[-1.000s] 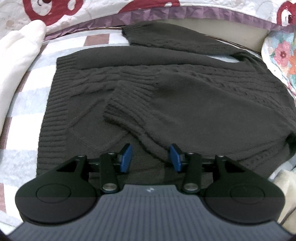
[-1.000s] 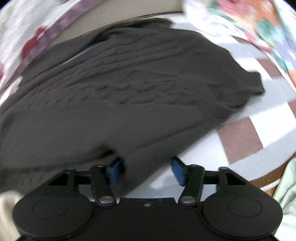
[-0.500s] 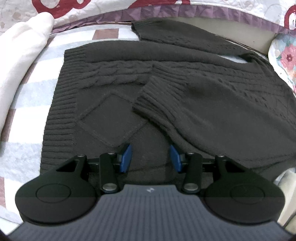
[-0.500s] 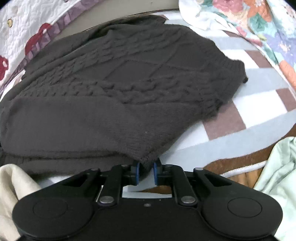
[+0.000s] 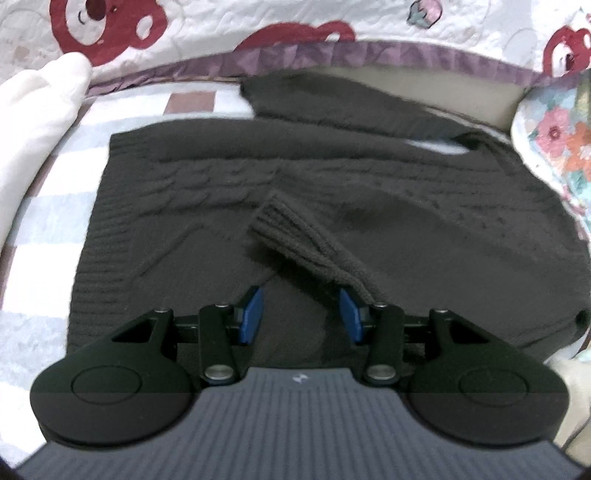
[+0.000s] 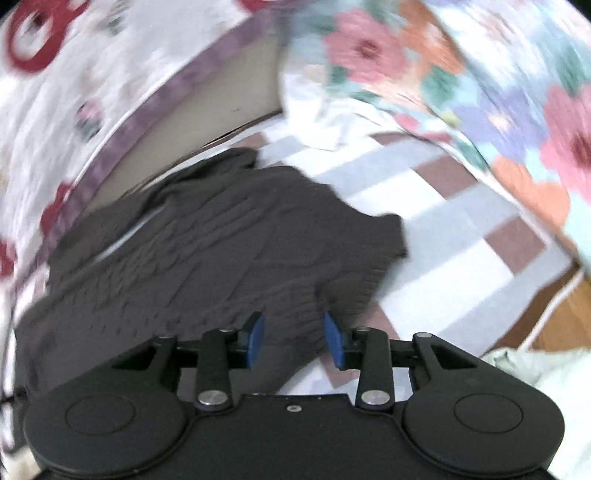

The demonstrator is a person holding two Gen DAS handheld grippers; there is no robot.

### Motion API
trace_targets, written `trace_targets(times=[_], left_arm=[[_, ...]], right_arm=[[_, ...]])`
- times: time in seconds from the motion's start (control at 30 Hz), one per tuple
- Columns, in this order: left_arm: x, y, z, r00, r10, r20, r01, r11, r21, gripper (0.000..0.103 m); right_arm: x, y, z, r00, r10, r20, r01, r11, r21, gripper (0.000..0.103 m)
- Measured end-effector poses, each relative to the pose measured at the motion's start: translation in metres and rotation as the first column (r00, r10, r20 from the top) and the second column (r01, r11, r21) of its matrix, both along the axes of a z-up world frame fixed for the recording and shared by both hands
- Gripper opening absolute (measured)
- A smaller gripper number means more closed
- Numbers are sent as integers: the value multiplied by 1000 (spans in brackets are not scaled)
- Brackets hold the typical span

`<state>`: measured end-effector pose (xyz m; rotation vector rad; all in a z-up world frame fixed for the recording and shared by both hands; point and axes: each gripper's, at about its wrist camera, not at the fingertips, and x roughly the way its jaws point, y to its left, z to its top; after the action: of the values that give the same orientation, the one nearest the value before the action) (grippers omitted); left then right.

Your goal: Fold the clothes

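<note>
A dark cable-knit sweater (image 5: 388,192) lies flat on a checked bedspread (image 5: 48,206). One sleeve is folded across its body, and the ribbed cuff (image 5: 295,236) rests on the front. My left gripper (image 5: 301,314) hovers open over the sweater's lower front, with the folded sleeve running just past its right pad. In the blurred right wrist view, the sweater (image 6: 221,240) has its ribbed edge lying between the pads of my right gripper (image 6: 294,334). Those jaws are opening, and a gap shows beside the right pad.
A white fleece (image 5: 33,122) lies at the left and a bear-print quilt (image 5: 221,33) along the back. A floral quilt (image 6: 480,92) bulges at the right. A pale green garment (image 6: 535,373) and wooden floor (image 6: 565,306) show past the bed's corner.
The sleeve has slid across the body, so its cuff now lies close to the left gripper. The right gripper shut on the sweater's edge, swung along it, then parted its jaws.
</note>
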<state>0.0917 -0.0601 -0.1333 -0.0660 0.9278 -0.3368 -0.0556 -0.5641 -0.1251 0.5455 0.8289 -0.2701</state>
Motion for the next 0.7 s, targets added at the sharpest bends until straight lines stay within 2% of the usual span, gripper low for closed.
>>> trace_targets(times=[0.13, 0.2, 0.27, 0.33, 0.4, 0.5, 0.57, 0.6, 0.67, 0.7], left_arm=[[1, 0, 1, 1000, -5, 26, 6, 999, -45, 45], [1, 0, 0, 999, -9, 38, 11, 998, -59, 45], [2, 0, -2, 999, -14, 42, 16, 998, -67, 45], [3, 2, -1, 999, 1, 50, 3, 997, -73, 45], [4, 8, 2, 998, 25, 61, -18, 994, -105, 47], [8, 16, 4, 996, 60, 65, -48, 985, -163, 49], [10, 21, 3, 995, 82, 56, -70, 979, -190, 50], [10, 23, 2, 994, 94, 51, -82, 976, -200, 51], [11, 27, 0, 992, 117, 41, -105, 970, -221, 51], [11, 30, -1, 991, 130, 34, -118, 965, -234, 51]], right_arm=[[7, -11, -12, 999, -36, 21, 35, 998, 54, 41], [13, -7, -15, 999, -26, 28, 25, 999, 35, 47], [25, 4, -13, 996, 83, 16, -82, 996, -43, 60], [42, 23, -13, 976, 217, -37, -220, 961, -168, 61], [59, 34, -20, 960, 266, -90, -280, 933, -226, 63], [76, 25, -39, 964, 236, -122, -255, 950, -182, 64], [76, 21, -45, 969, 229, -88, -240, 959, -152, 65], [74, 22, -45, 966, 249, -72, -257, 955, -146, 61], [70, 24, -43, 953, 298, -47, -302, 944, -135, 22], [69, 24, -42, 950, 310, -41, -312, 939, -143, 22]])
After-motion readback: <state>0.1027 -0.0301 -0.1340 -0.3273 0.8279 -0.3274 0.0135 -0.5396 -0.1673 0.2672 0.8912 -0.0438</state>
